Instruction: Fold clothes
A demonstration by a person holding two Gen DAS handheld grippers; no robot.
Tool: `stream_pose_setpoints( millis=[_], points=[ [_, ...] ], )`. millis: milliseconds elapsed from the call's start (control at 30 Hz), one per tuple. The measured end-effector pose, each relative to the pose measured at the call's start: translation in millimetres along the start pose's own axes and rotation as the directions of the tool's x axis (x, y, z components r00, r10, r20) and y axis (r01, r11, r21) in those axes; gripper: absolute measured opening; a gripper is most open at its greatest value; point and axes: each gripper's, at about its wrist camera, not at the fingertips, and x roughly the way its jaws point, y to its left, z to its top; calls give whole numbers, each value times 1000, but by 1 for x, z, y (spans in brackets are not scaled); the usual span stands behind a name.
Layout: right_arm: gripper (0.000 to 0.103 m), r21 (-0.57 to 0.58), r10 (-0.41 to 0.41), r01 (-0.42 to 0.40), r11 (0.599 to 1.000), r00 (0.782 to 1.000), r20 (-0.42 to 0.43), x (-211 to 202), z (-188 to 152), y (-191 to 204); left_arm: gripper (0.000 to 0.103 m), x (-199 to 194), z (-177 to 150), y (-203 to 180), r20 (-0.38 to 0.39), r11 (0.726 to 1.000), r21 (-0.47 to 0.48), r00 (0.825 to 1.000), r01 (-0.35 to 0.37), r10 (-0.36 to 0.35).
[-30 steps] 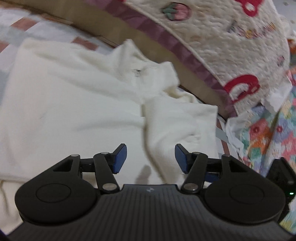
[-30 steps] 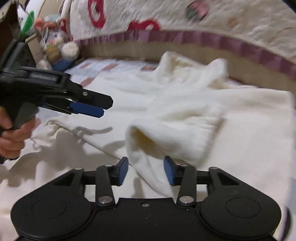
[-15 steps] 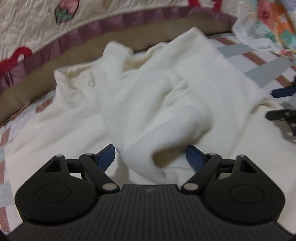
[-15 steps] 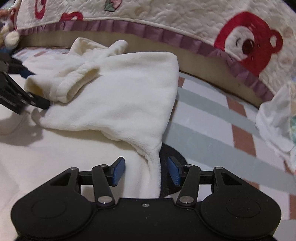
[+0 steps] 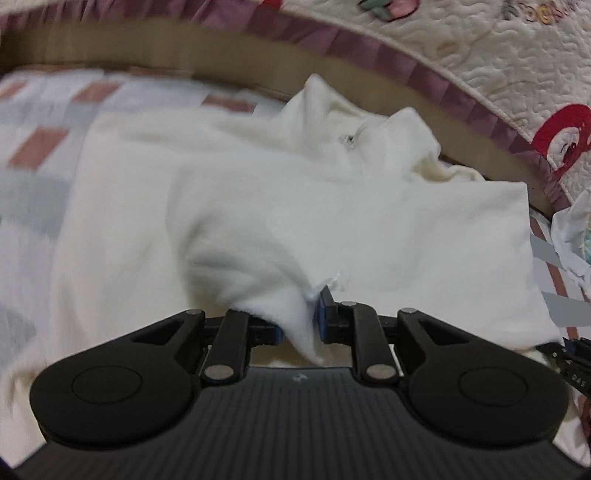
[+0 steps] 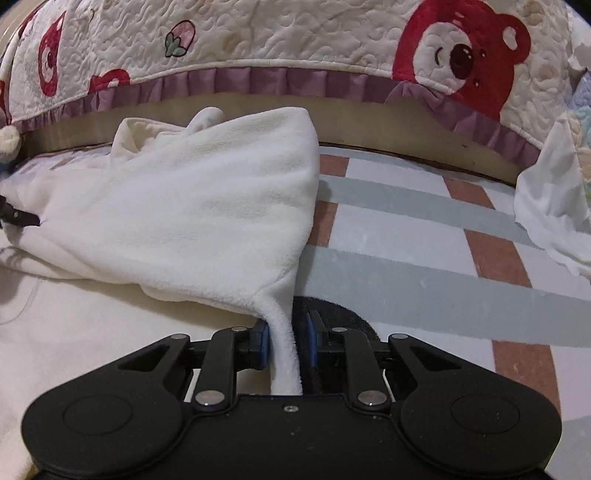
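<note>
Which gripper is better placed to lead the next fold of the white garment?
Probably the right gripper: it holds the garment by its outer edge hem, beside the bare striped sheet, free to carry across. The left gripper pinches a bunched part mid-garment.

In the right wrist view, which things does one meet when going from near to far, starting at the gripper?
right gripper closed on a corner of the cream fleece garment → striped bedsheet → tan bed edge → purple ruffle → quilt with red bears
</note>
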Motion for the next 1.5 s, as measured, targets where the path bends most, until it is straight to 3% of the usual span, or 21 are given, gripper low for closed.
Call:
stream_pose_setpoints(
  millis=[100,200,233,333,400,500,600,700,733,833,933,1033,1133,1233,1333,1500],
  points=[
    [20,0,-2,2,1000,1000,0,1,0,0,17,-2,5,-2,-3,999,25,1000,21,-21],
    [20,14,5,-5,1000,1000,3,0,-1,-3,29,-10,6,-4,35,999,53,999,-8,6],
    [20,12,3,-3,1000,1000,3,0,-1,-2,16,-15,5,-5,61,997,67,998,-25,21],
    [20,-2,-6,6,1000,1000,3,0,-1,0,16,-28,2,-10,139,991,108,988,-76,61],
    [20,-11,-13,13,1000,1000,3,0,-2,2,20,-34,3,-13,125,987,115,987,-113,99],
    [20,-16,-18,18,1000,1000,2,0,-2,2,30,-27,1,4,31,989,53,990,-141,139],
    [20,-11,-14,14,1000,1000,-4,0,-1,1,47,-35,3,14,38,971,57,972,-232,230],
    [34,7,-16,16,1000,999,-42,-1,3,-4,48,-54,5,19,59,953,86,956,-292,287],
    [40,21,-12,13,1000,998,-64,-4,5,-7,50,-65,4,22,37,959,95,964,-267,264],
    [43,63,20,-13,998,993,-113,-35,0,-18,51,-100,-7,27,-48,980,127,986,-152,160],
    [46,99,117,-105,990,984,-131,-88,-17,-30,52,-138,-34,20,-126,979,204,992,-2,28],
    [54,157,246,-224,962,960,-137,-146,-36,-42,53,-172,-62,11,-181,946,295,980,135,-83],
    [61,258,337,-291,921,928,-156,-183,-57,-49,60,-188,-83,-1,-246,923,333,963,191,-110],
    [61,385,401,-313,868,900,-171,-201,-84,-54,60,-190,-98,-6,-318,927,358,948,116,4],
    [61,509,473,-337,792,865,-164,-204,-116,-53,60,-191,-106,7,-357,954,296,932,50,62],
    [62,600,511,-361,714,854,-94,-196,-149,-46,62,-196,-103,33,-334,976,212,935,-49,120]
  ],
)
